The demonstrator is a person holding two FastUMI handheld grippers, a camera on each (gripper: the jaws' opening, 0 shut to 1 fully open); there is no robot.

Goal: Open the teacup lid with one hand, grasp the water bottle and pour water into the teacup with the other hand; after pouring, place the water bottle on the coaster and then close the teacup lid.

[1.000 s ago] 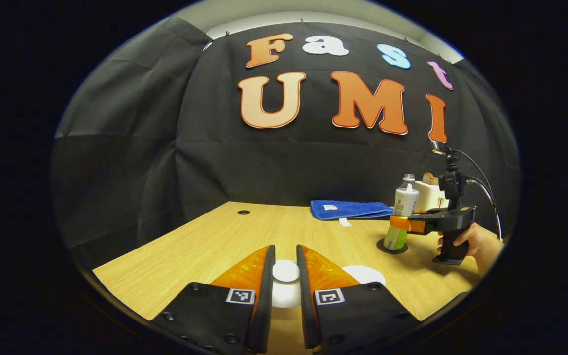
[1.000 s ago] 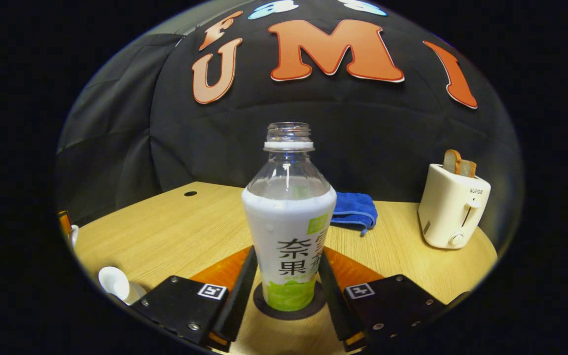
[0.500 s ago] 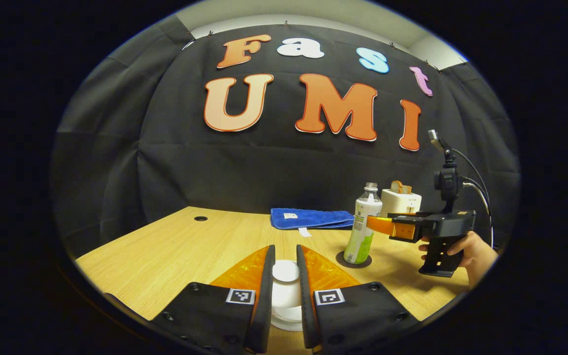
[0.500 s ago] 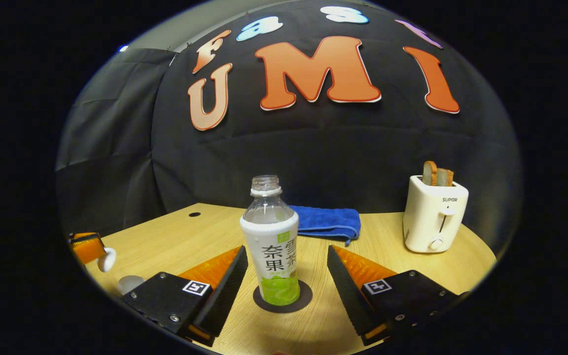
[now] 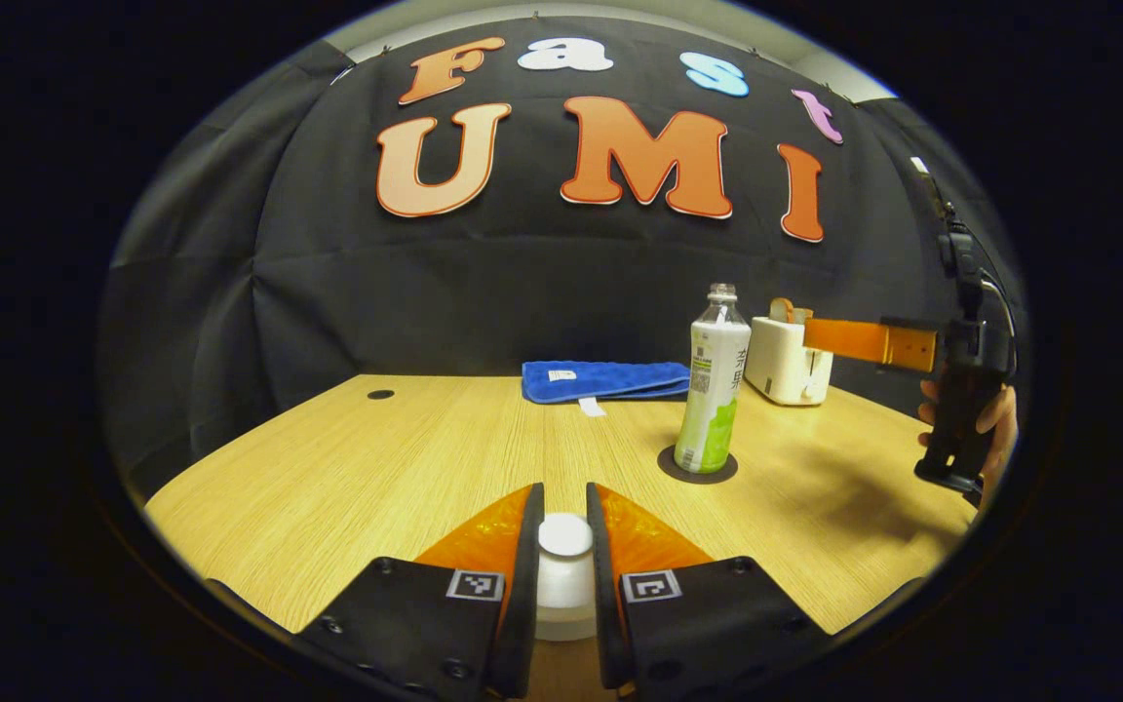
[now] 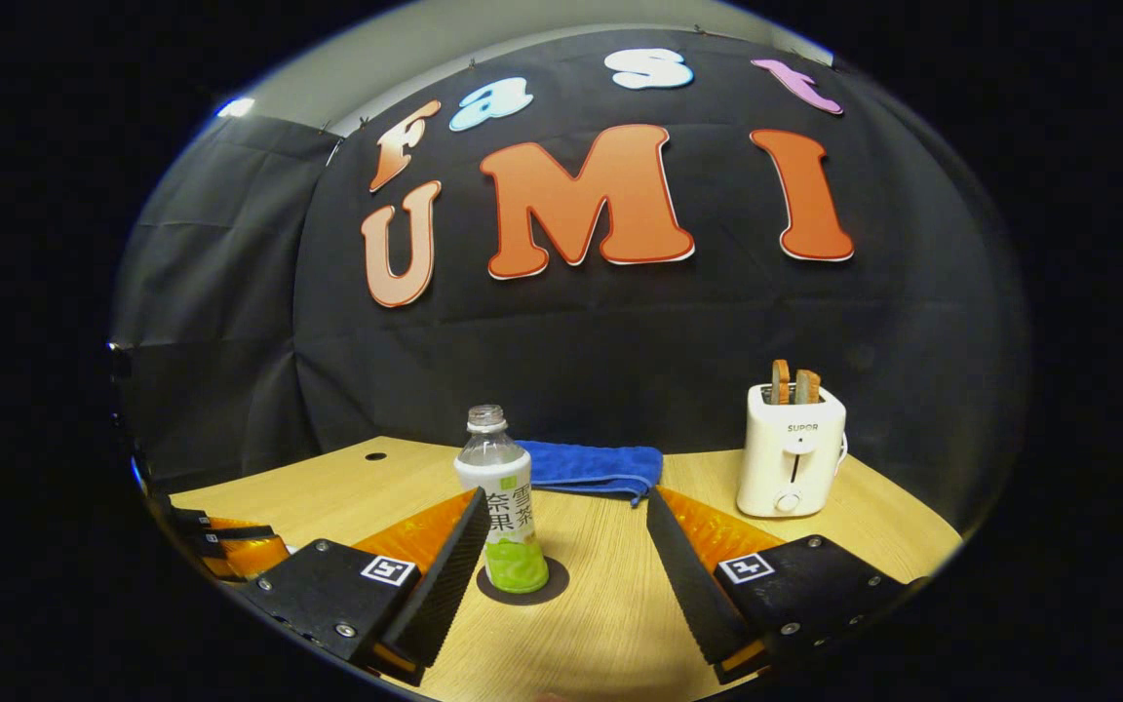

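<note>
My left gripper (image 5: 563,499) is shut on the round knob of the white teacup lid (image 5: 564,536). More white shows below the knob, and the fingers hide whether the lid rests on the cup. The water bottle (image 5: 715,390), uncapped, with a white and green label, stands upright on the dark round coaster (image 5: 697,467) at mid-right. In the right gripper view the bottle (image 6: 503,507) stands on the coaster (image 6: 524,583) in front of my right gripper (image 6: 566,502), which is open and apart from it. The right gripper (image 5: 864,338) hangs raised to the right of the bottle, with a hand (image 5: 995,429) on its grip.
A folded blue towel (image 5: 605,378) lies at the back of the wooden table (image 5: 376,468). A white toaster (image 6: 791,450) with bread slices stands at the back right. The left gripper (image 6: 230,554) appears low at the left edge of the right gripper view.
My right gripper opened, let go of the bottle on the coaster, then drew back and rose. My left gripper stayed shut on the lid's knob and shifted over the table.
</note>
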